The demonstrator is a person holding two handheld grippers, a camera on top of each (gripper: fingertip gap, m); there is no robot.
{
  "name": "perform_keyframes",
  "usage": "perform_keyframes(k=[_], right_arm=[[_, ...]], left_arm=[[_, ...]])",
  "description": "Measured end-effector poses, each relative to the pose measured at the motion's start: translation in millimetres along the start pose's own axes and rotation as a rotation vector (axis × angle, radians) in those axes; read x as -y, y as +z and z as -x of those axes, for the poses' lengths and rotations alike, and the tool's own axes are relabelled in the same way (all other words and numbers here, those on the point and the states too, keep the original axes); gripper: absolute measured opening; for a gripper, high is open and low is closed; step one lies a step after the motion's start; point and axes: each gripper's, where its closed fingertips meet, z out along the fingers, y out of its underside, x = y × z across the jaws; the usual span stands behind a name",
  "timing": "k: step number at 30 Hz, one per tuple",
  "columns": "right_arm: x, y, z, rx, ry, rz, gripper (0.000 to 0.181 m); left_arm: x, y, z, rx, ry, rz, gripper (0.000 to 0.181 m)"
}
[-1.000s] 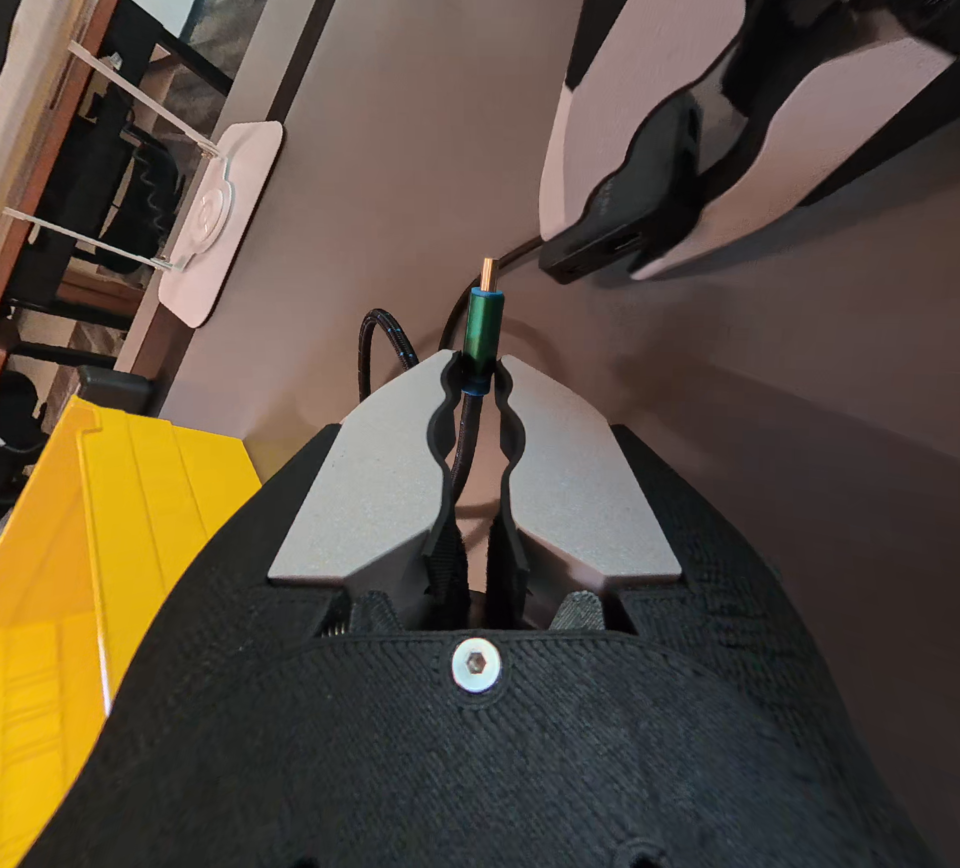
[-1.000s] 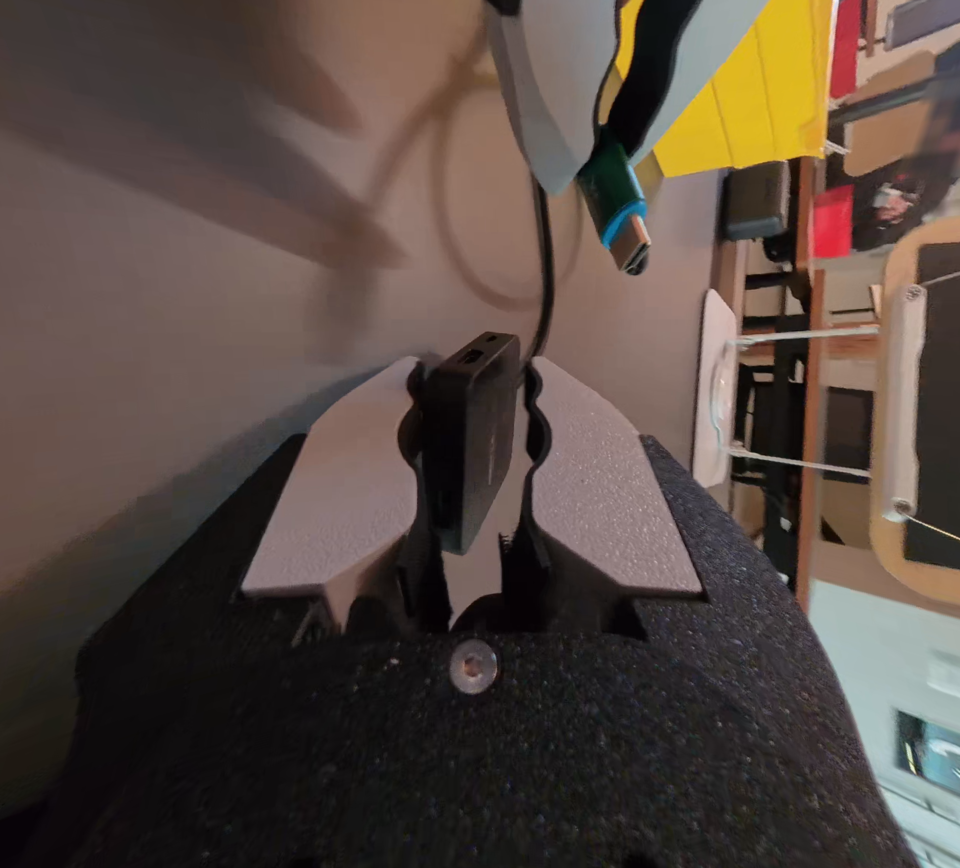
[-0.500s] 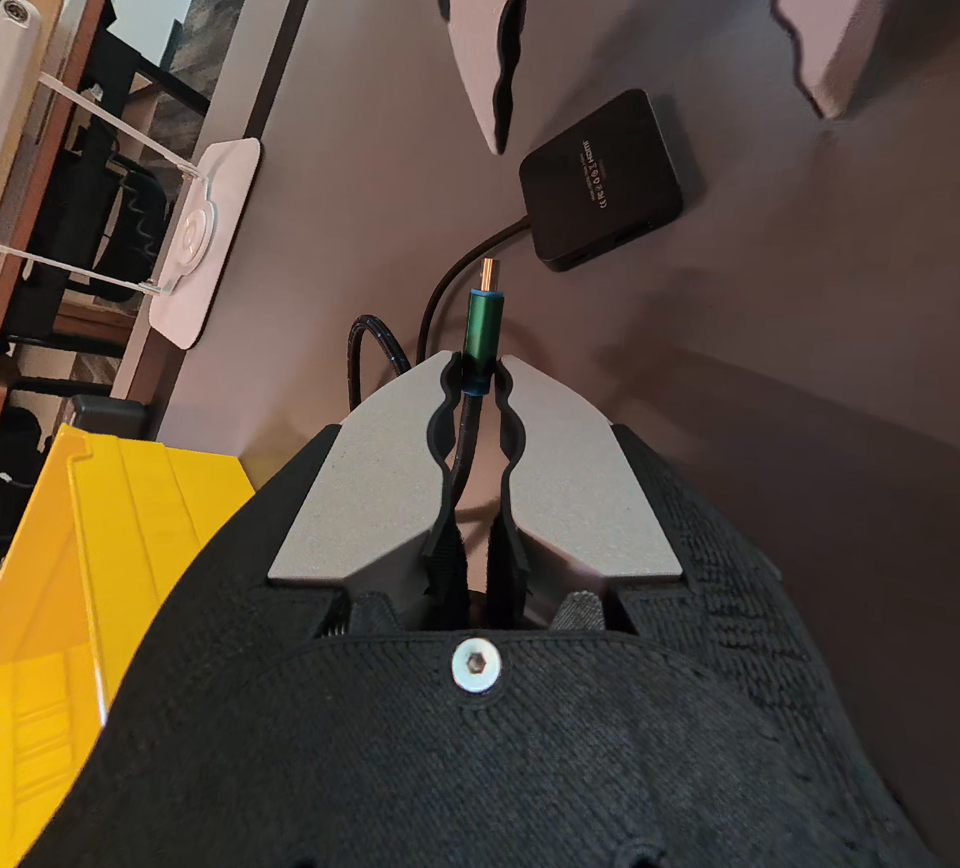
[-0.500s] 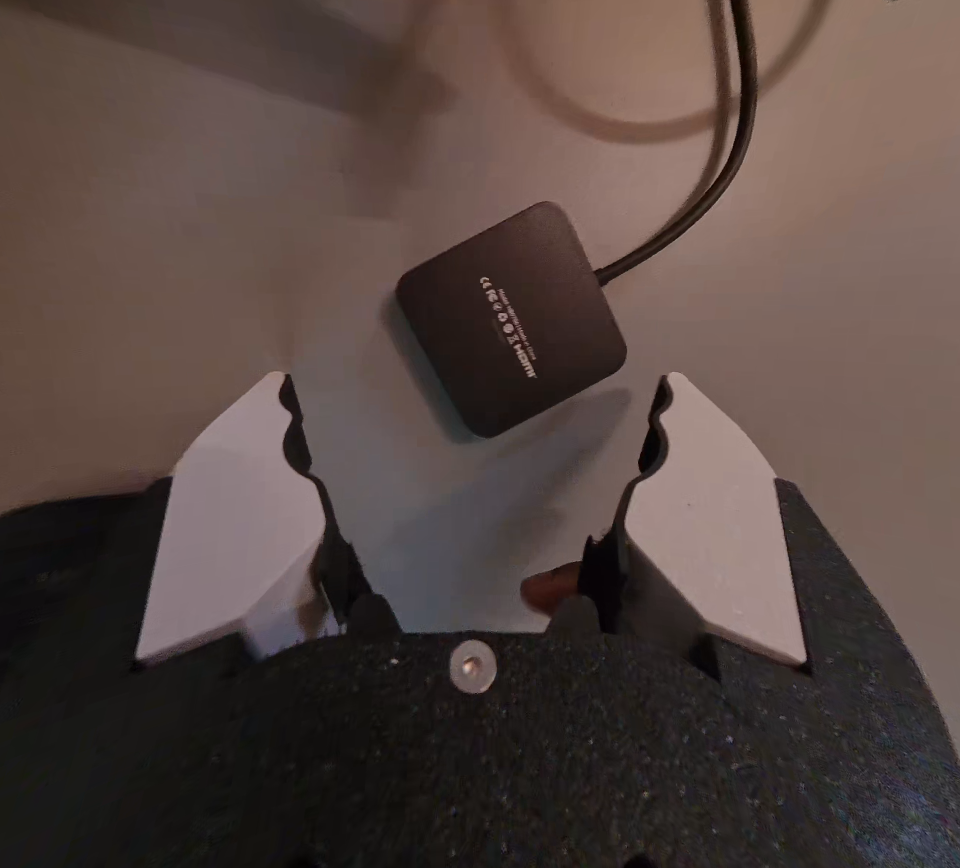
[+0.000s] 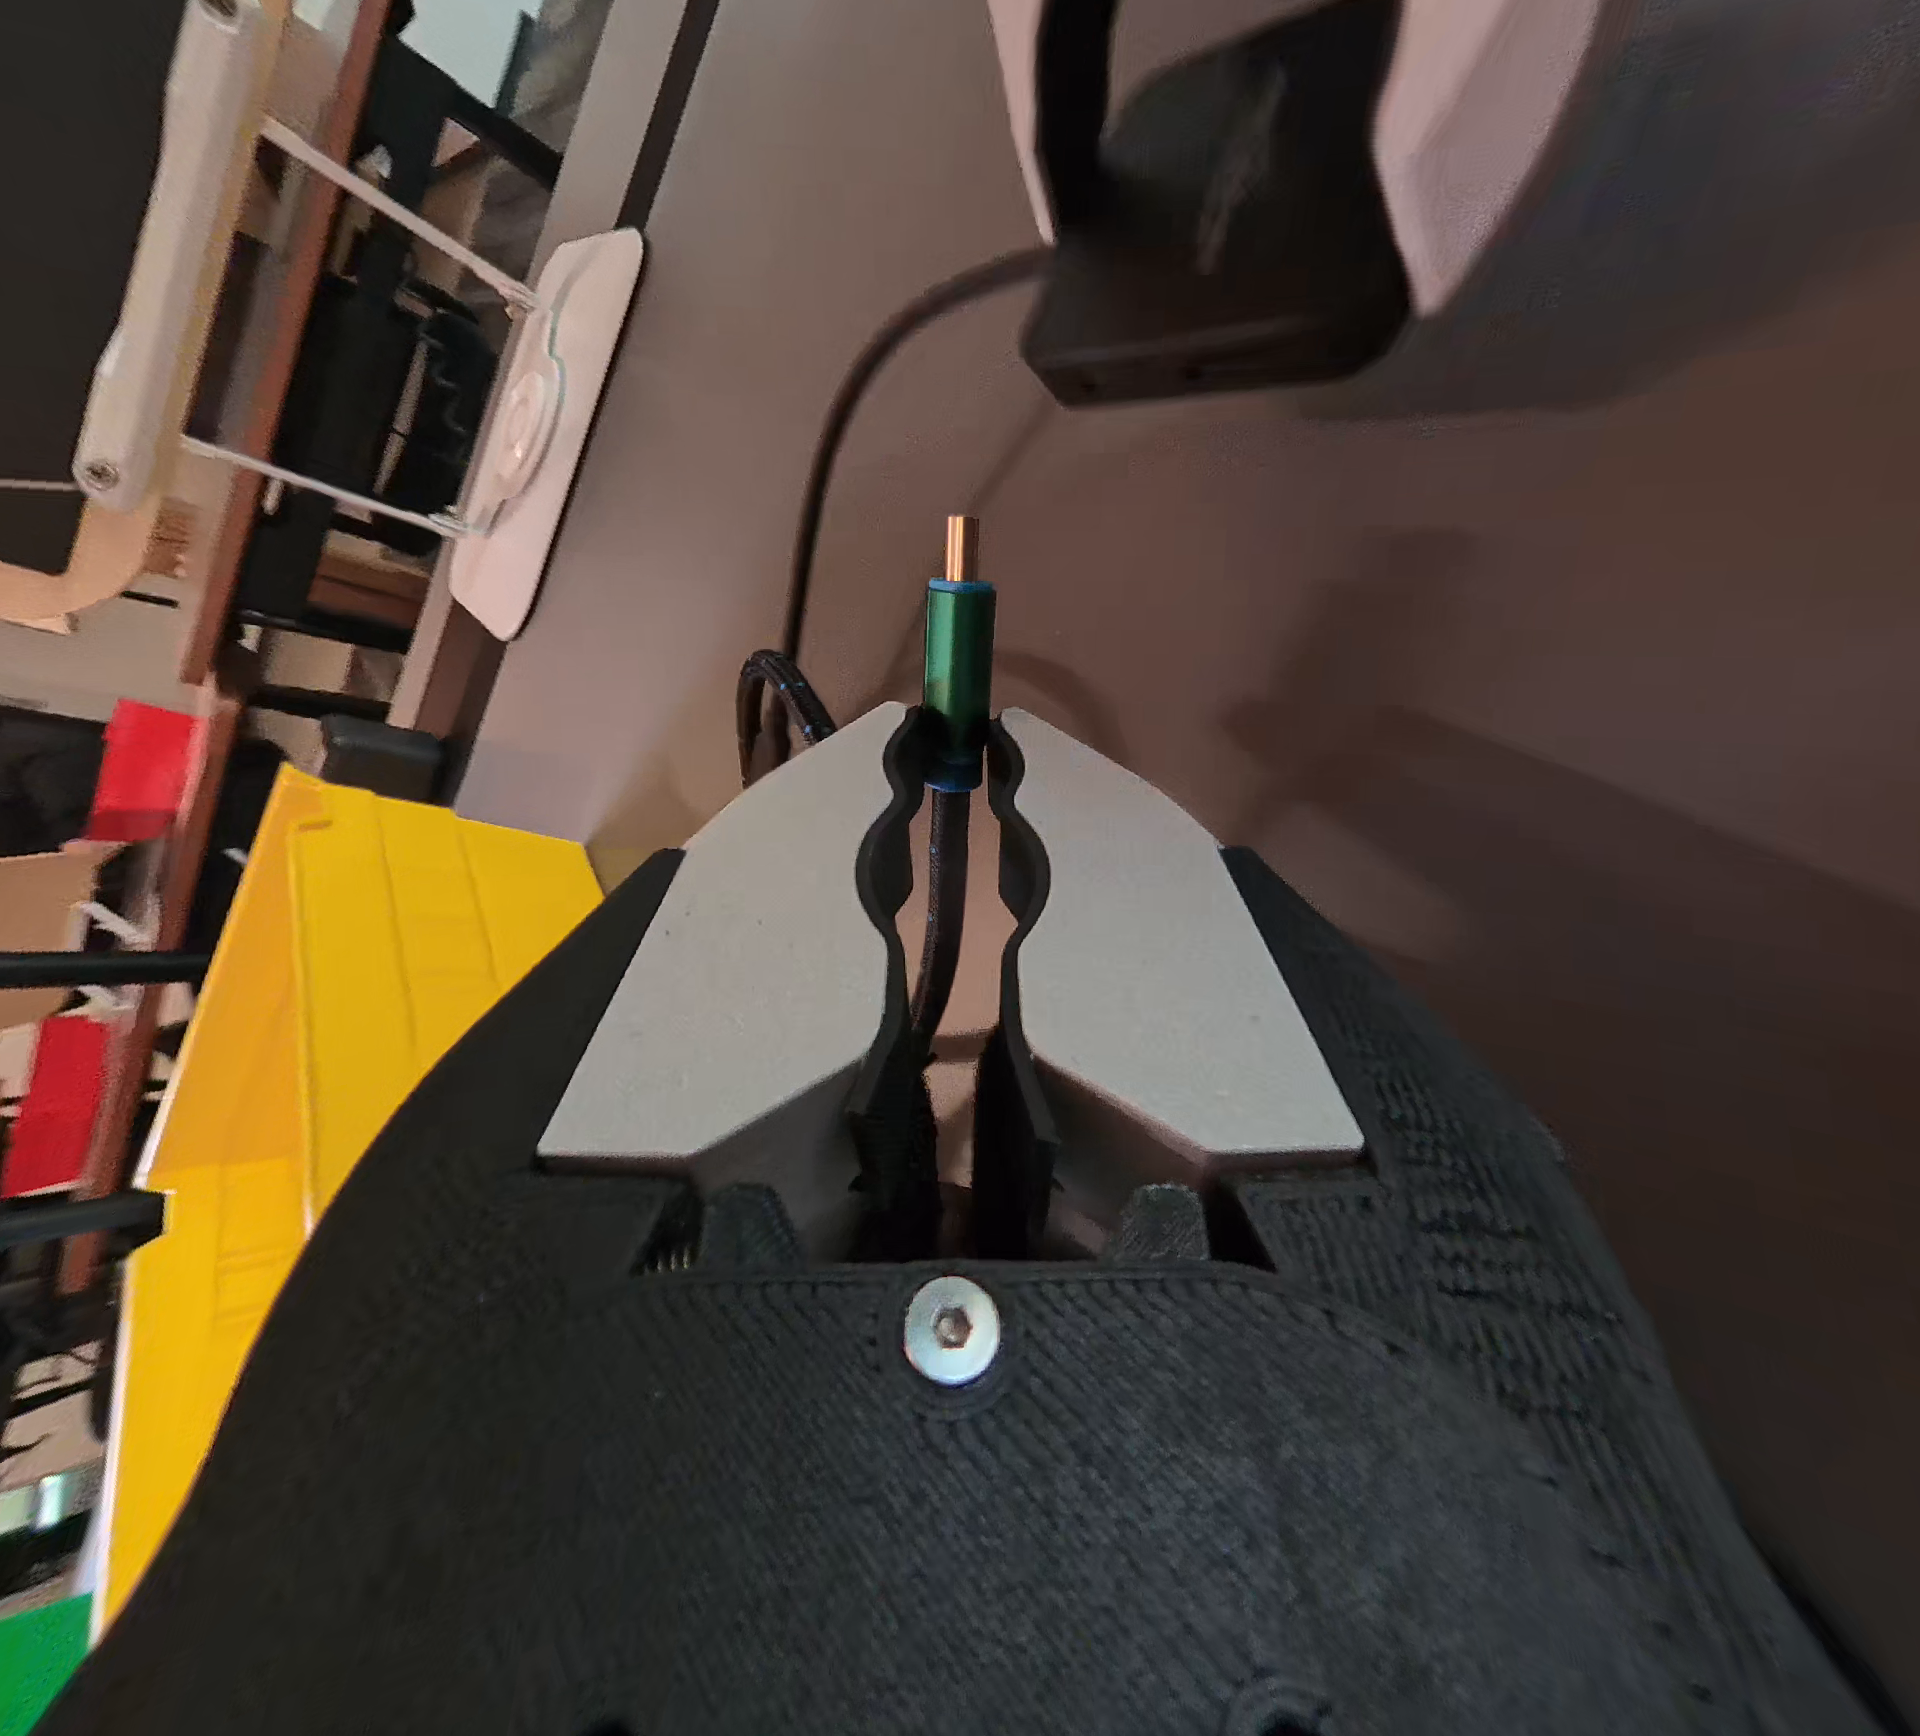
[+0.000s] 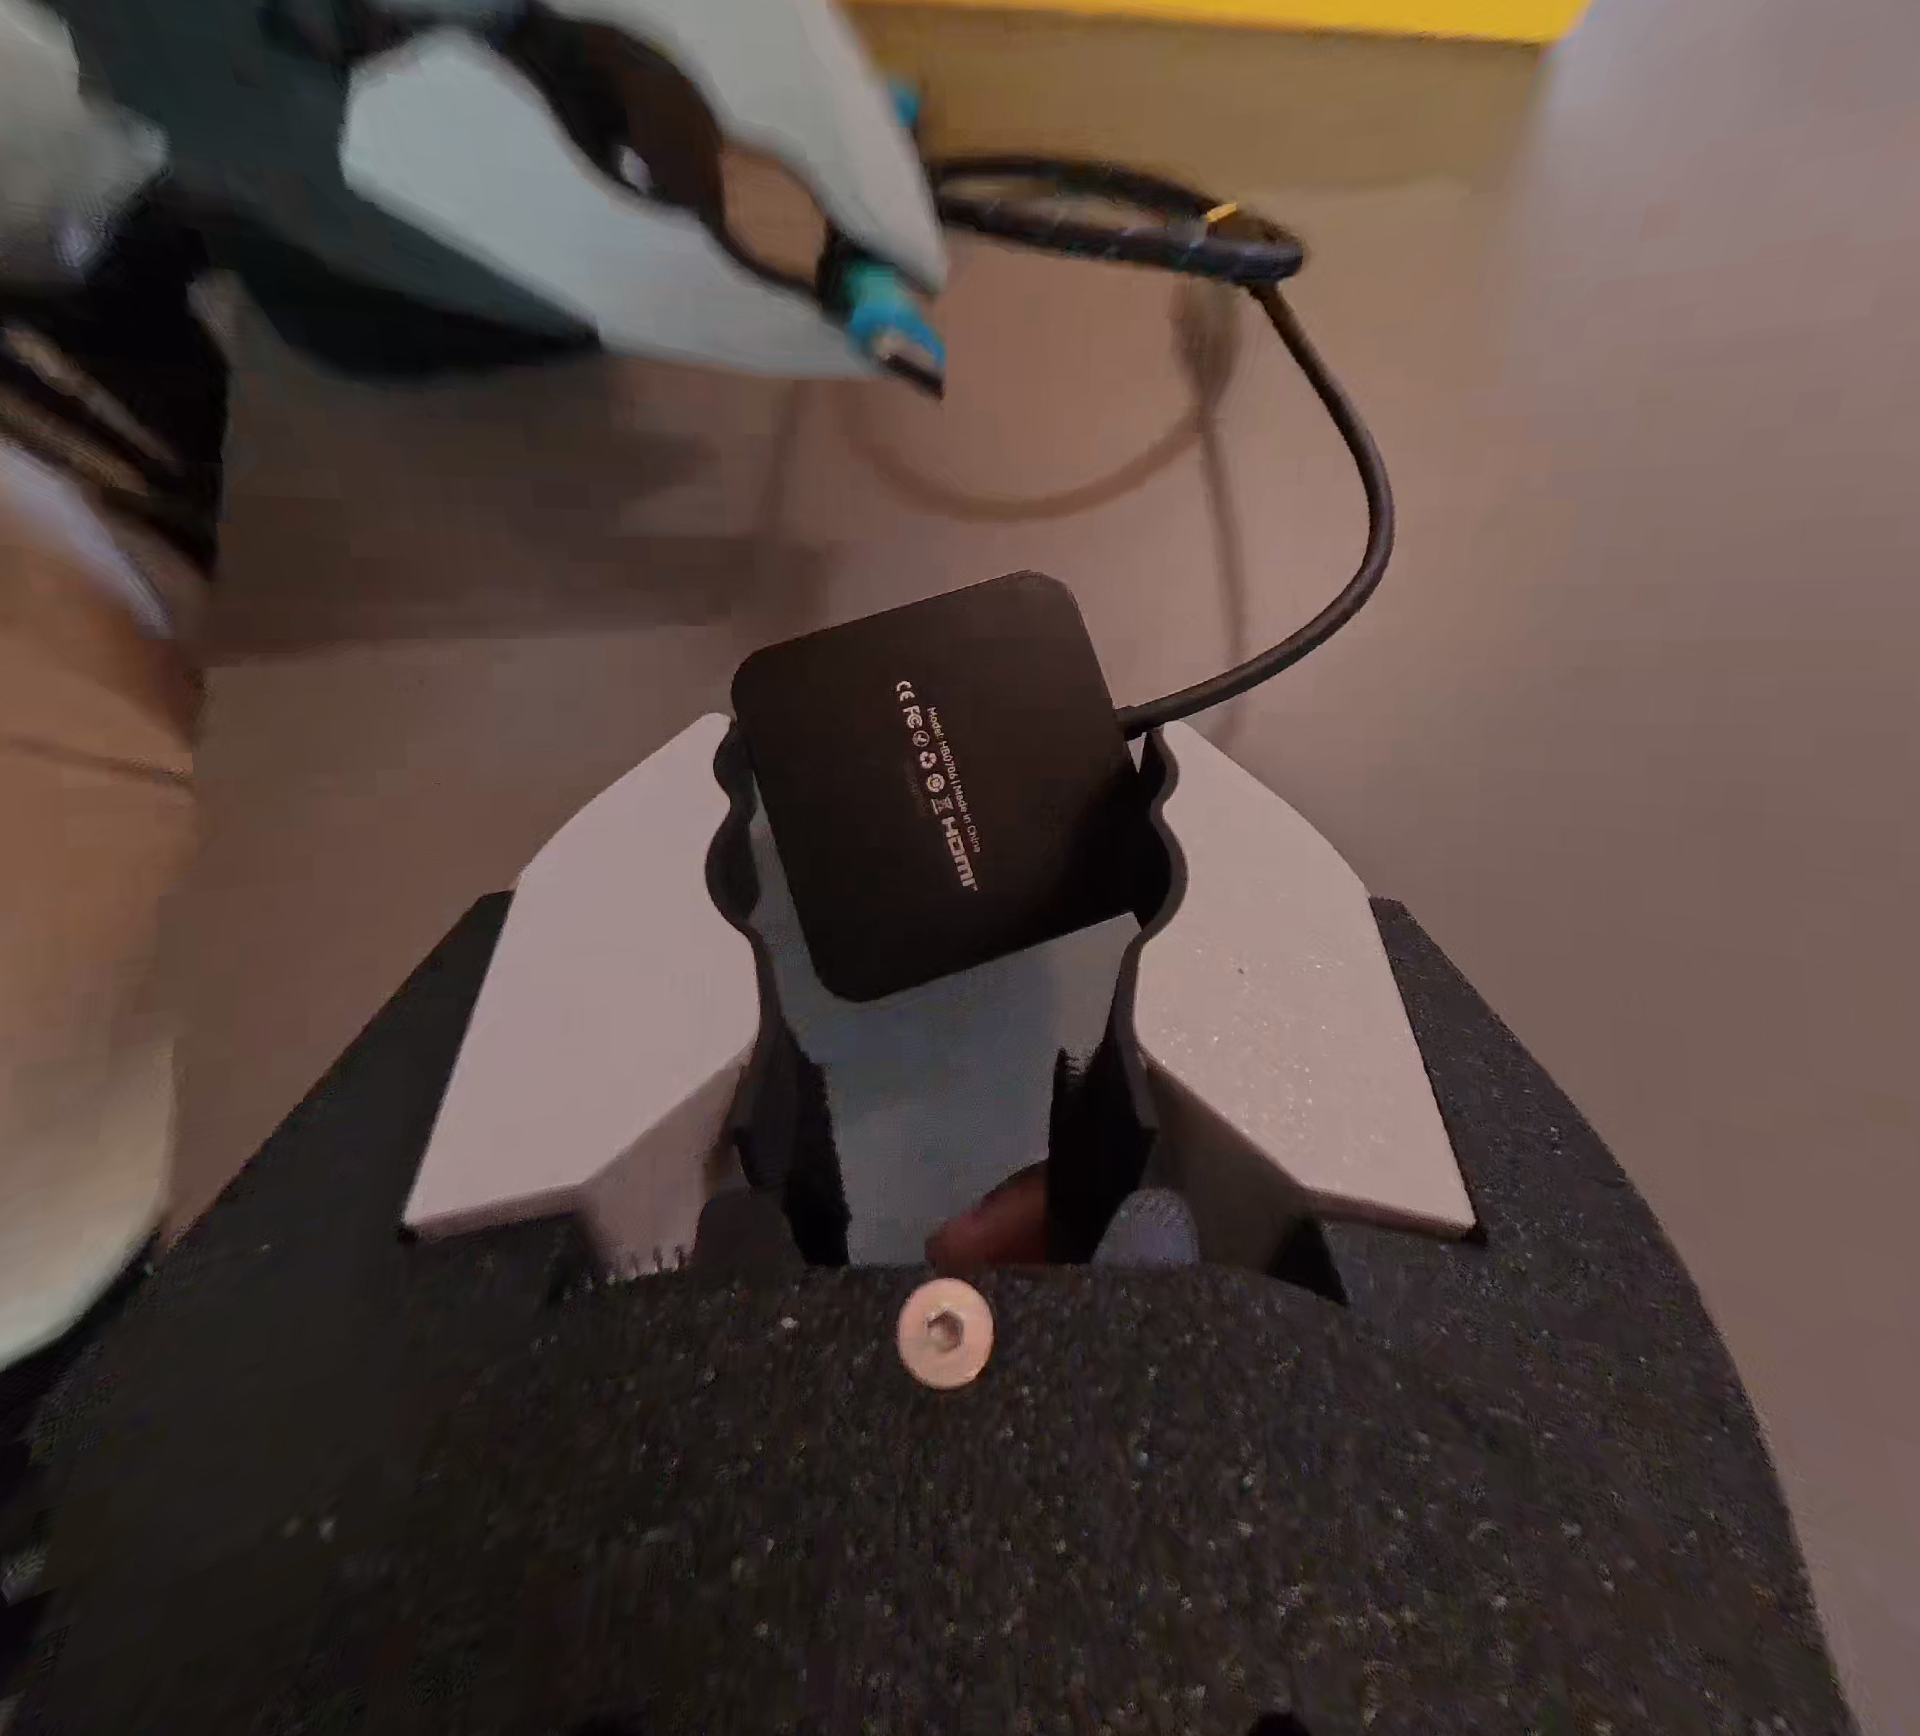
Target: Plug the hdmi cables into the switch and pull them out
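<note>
Your left gripper [image 5: 954, 730] pinches the green HDMI plug [image 5: 956, 663] tip-forward, aimed at the switch's ports, while your right gripper [image 6: 940, 741] clamps the black switch [image 6: 940, 787] just above the table [image 6: 1662, 543], steadying it for insertion.

I am seeing just one patch of writing, and I am not repeating it: a few lines of small pale print, with a row of tiny marks and a logo, running across the black top face of the switch [image 6: 935, 793]. In the left wrist view it is smearing into an unreadable streak.
</note>
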Motion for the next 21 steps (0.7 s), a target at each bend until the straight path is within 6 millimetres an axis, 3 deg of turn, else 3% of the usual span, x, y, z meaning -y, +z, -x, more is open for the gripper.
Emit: perform_keyframes(k=[2, 5, 7, 11, 13, 16, 17, 19, 21], right_arm=[[9, -17, 8, -0.035, 0.086, -0.033, 0.072], [3, -47, 42, -0.010, 0.098, 0.017, 0.072], [-23, -72, 57, -0.045, 0.112, 0.152, 0.072], [-94, -119, 64, -0.243, 0.191, 0.469, 0.072], [-120, -113, 69, -0.323, 0.270, 0.496, 0.073], [-110, -102, 75, -0.348, 0.368, 0.279, 0.074], [-113, -104, 77, -0.338, 0.332, 0.270, 0.079], [-122, -107, 79, -0.329, 0.262, 0.251, 0.105], [-120, -108, 76, -0.327, 0.244, 0.125, 0.109]], left_arm=[[6, 0, -4, 0.010, 0.017, -0.022, 0.011], [10, 1, -9, -0.023, -0.009, -0.049, 0.011], [10, 1, -10, -0.031, -0.021, -0.061, 0.011], [12, 2, -12, -0.040, -0.022, -0.072, 0.011], [14, 2, -15, -0.044, -0.013, -0.072, 0.011], [15, 1, -19, -0.047, 0.011, -0.062, 0.011], [16, 1, -19, -0.049, 0.014, -0.062, 0.011], [18, 0, -21, -0.055, 0.014, -0.067, 0.011], [19, 0, -22, -0.055, 0.021, -0.067, 0.011]])
